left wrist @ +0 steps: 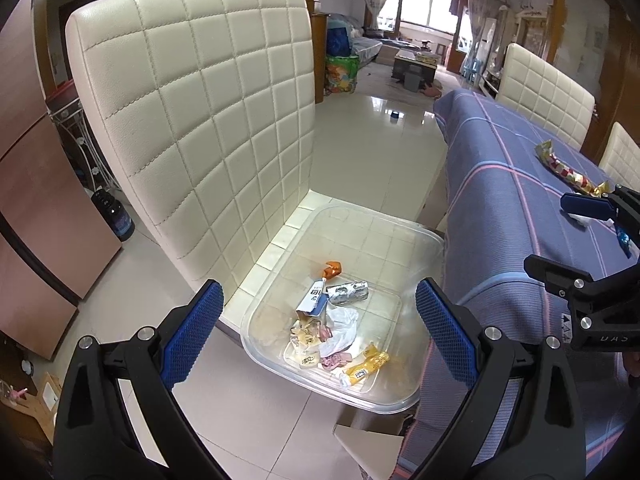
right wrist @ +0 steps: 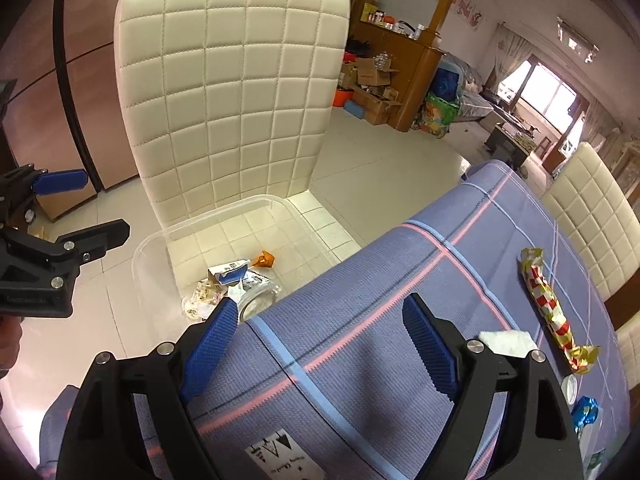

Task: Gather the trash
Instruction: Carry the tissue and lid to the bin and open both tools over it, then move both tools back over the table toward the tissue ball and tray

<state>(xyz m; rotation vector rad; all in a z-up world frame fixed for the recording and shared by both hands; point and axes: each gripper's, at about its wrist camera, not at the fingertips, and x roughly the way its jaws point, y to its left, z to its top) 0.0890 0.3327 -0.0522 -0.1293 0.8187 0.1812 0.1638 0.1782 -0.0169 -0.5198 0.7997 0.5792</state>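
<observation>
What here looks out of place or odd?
The clear bin holding wrappers sits on the chair seat, overhanging its front edge. A long red-and-gold wrapper still lies on the table's blue cloth.

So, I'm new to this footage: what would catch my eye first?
The big cream quilted chair, with a clear plastic tub of wrappers on its seat. Beside it, a purple-blue checked tablecloth carries a long red-and-white wrapper not yet collected. Both tools, left and right, stand open and empty.
</observation>
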